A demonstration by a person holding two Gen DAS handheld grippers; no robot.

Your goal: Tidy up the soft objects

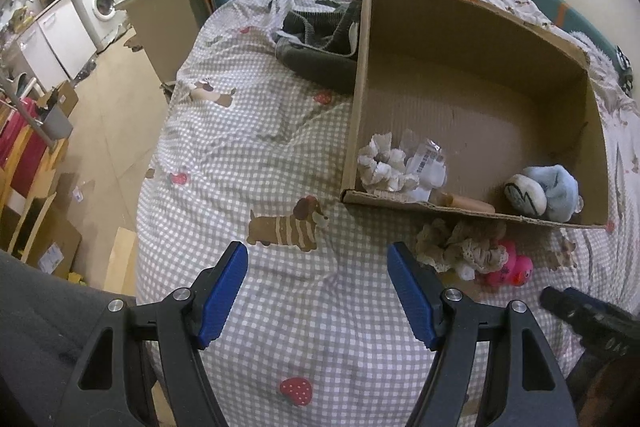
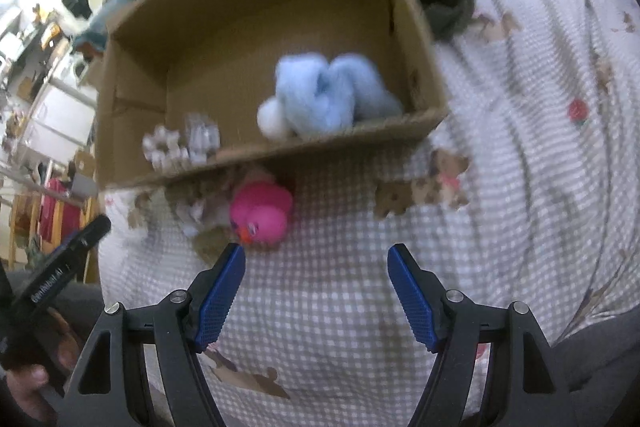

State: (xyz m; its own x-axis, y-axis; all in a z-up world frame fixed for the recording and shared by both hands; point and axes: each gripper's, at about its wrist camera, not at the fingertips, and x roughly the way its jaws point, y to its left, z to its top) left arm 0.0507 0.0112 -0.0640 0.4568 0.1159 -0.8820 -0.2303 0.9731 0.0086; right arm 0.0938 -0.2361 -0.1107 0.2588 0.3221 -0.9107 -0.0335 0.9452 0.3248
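Both tongs gape wide, empty: left gripper over checked bedding, right gripper just short of pink duck. Duck sits beside lacy scrunchie, outside cardboard box. Prob. light, squashy, smooth; pinch across its round body.

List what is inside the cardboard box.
Inside the box: a white scrunchie, a clear plastic packet, a blue plush and a tan piece. The near wall hides their undersides.
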